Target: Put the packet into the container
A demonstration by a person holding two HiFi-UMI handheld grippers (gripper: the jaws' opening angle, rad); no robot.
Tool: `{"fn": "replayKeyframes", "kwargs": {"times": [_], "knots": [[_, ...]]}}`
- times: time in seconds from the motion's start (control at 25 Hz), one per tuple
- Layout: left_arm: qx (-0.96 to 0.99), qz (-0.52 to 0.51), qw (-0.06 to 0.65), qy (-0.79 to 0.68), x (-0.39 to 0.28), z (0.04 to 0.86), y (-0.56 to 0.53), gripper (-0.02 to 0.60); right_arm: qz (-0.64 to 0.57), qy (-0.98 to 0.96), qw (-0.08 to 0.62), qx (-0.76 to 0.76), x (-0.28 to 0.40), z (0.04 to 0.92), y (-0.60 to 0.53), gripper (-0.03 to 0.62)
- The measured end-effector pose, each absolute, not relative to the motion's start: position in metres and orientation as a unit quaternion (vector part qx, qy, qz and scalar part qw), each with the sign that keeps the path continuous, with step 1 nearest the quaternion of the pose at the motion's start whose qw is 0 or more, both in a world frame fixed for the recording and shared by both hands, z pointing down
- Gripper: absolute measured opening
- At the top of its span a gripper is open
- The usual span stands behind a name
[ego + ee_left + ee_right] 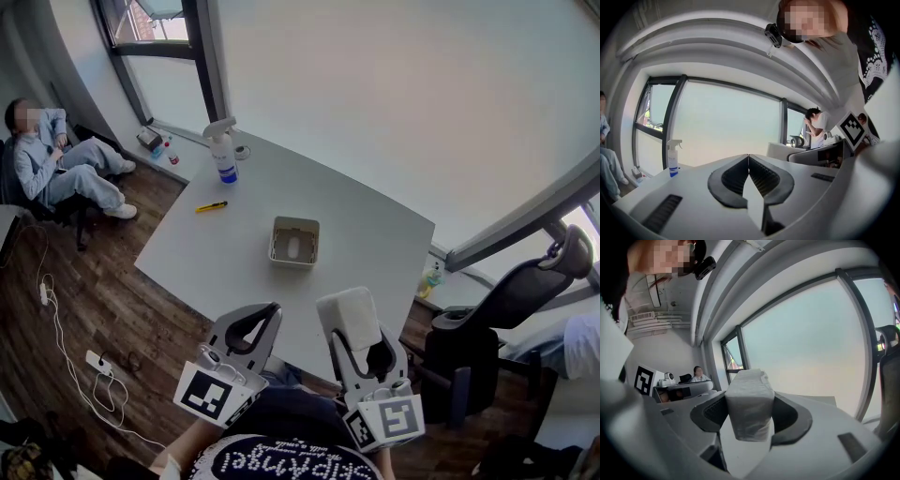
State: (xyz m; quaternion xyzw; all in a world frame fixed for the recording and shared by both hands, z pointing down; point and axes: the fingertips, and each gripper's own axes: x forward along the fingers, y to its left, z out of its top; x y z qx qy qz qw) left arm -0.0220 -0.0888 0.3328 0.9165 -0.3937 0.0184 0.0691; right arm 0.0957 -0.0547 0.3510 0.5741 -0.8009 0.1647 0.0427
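A white packet (pixel 352 317) is clamped in my right gripper (pixel 361 339), held near the table's front edge; in the right gripper view the packet (pixel 749 402) fills the space between the jaws. My left gripper (pixel 255 328) is shut with nothing in it, its jaw tips meeting in the left gripper view (pixel 748 157). The container (pixel 294 242), a small white open box, sits on the white table (pixel 356 234) ahead of both grippers, with something pale inside it.
A spray bottle (pixel 222 152) stands at the table's far left corner, and a yellow pen-like item (pixel 211 207) lies near the left edge. A black chair (pixel 487 328) stands at the right. A seated person (pixel 56 164) is at the far left. Cables (pixel 66 356) lie on the floor.
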Motion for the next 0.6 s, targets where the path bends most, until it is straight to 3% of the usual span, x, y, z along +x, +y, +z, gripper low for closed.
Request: {"fn": "replayKeyframes", "kwargs": {"times": [0.6], "knots": [[0.934,0.026,0.079,-0.348,-0.039,0.331,-0.121,0.008,0.174,-0.768,0.042,0.615,0.079,0.346,-0.072,0.267]]}}
